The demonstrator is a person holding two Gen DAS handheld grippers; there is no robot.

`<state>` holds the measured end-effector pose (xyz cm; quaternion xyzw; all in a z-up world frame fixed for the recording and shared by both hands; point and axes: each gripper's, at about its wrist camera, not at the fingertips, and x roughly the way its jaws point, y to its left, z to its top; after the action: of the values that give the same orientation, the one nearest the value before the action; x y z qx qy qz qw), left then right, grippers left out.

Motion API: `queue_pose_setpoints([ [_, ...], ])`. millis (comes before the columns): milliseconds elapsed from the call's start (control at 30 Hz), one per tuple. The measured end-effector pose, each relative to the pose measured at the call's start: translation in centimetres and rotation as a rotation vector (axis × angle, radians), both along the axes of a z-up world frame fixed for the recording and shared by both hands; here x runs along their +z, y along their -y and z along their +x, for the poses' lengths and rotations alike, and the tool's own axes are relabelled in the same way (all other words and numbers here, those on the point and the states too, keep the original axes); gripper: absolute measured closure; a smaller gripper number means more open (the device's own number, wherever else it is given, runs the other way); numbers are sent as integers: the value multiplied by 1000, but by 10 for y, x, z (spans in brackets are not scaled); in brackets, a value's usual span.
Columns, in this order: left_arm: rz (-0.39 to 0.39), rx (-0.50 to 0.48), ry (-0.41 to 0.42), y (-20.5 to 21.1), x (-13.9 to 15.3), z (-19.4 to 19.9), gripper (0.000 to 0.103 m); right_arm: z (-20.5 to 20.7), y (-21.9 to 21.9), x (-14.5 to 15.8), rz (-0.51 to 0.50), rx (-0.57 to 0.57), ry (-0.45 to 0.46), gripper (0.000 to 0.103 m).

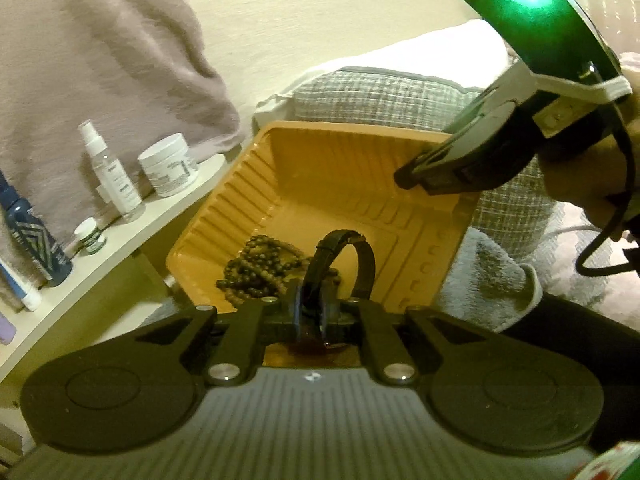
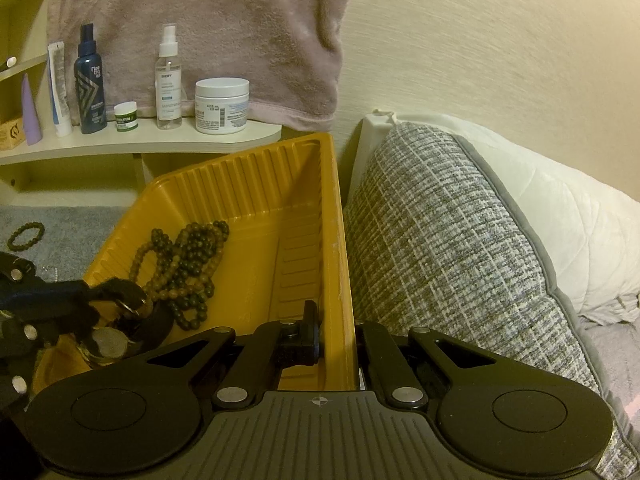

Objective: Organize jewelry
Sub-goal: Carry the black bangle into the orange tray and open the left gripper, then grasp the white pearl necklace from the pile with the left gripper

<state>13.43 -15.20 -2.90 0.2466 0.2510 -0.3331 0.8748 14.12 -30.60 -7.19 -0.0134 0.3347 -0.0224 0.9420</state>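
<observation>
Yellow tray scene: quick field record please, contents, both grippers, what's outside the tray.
tray: yellow ribbed plastic tray, tilted, beside a grey woven cushion
in tray: pile of dark beaded strands
left gripper: over the tray, black wristwatch between its jaws
right gripper: shut on the tray's side wall
outside tray: beaded bracelet on grey cloth
shelf: white jar, spray bottle, blue bottle

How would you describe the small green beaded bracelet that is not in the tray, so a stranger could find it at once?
Start at the yellow tray below the shelf of bottles. Left of the tray, on the grey blanket, lies the small bracelet. Unlike the tangled beads inside the tray, it is one single open ring, lying alone.
</observation>
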Motion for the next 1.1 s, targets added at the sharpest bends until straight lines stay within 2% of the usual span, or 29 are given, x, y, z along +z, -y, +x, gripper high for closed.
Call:
queue_pose_setpoints([
  [100, -9, -2, 21, -2, 1, -2, 82, 0, 0, 0, 0, 0, 1, 100],
  [433, -14, 102, 23, -35, 5, 8, 82, 0, -1, 0, 0, 0, -1, 100],
  [600, -9, 202, 19, -64, 3, 14, 82, 0, 0, 0, 0, -1, -1, 100],
  [900, 27, 445, -4, -134, -11, 23, 82, 1, 0, -1, -4, -3, -4, 100],
  [1100, 95, 511, -2, -164, -23, 27, 82, 1, 1, -2, -4, -4, -6, 100],
])
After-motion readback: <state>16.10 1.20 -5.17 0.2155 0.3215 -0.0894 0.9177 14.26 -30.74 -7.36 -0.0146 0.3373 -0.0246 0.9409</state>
